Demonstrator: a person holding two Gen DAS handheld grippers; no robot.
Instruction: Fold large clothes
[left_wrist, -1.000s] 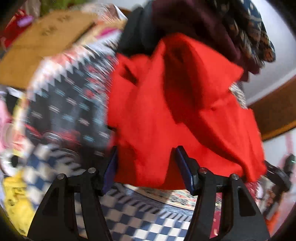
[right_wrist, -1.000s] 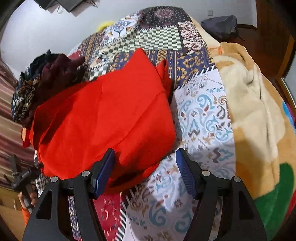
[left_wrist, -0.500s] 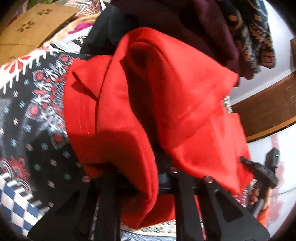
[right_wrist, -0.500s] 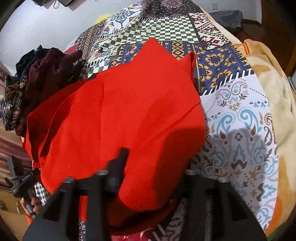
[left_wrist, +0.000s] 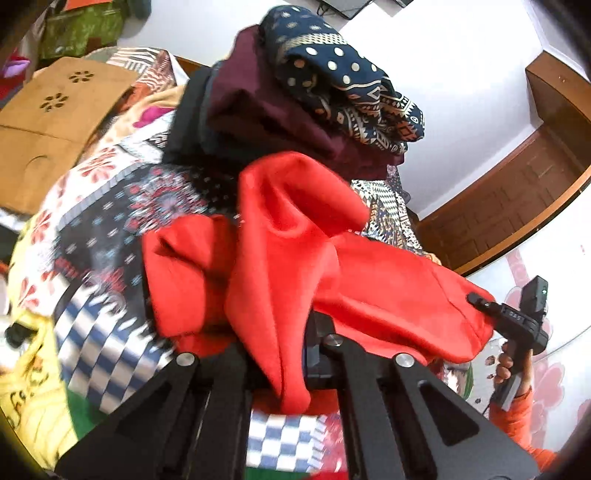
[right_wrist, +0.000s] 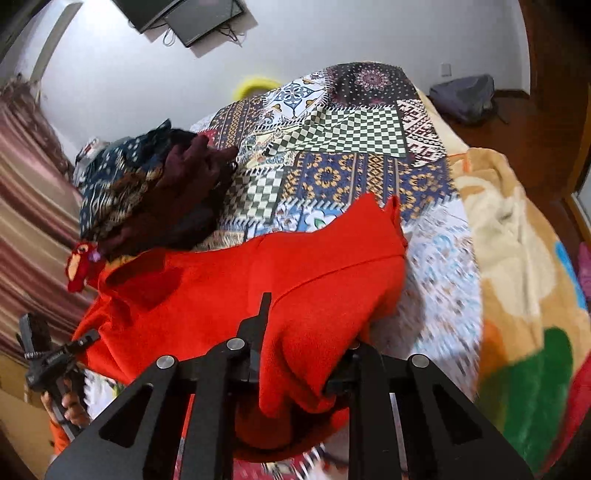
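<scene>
A large red garment (left_wrist: 295, 258) lies bunched on a patchwork bedspread (left_wrist: 103, 229). My left gripper (left_wrist: 277, 347) is shut on one edge of it, with red cloth draped over the fingers. The same red garment (right_wrist: 258, 288) fills the lower middle of the right wrist view, and my right gripper (right_wrist: 299, 369) is shut on its near edge, lifting it off the bedspread (right_wrist: 332, 147). Each view shows the other gripper at the garment's far side, the right one in the left wrist view (left_wrist: 517, 321) and the left one in the right wrist view (right_wrist: 51, 358).
A pile of dark maroon and navy patterned clothes (left_wrist: 314, 103) sits just behind the red garment, also in the right wrist view (right_wrist: 147, 192). A cardboard box (left_wrist: 48, 125) stands at the left. A beige blanket (right_wrist: 517, 258) covers the bed's right side.
Both grippers closed on the red garment's edges, then lifted and pulled it back, so it now hangs bunched between them, further from the clothes pile.
</scene>
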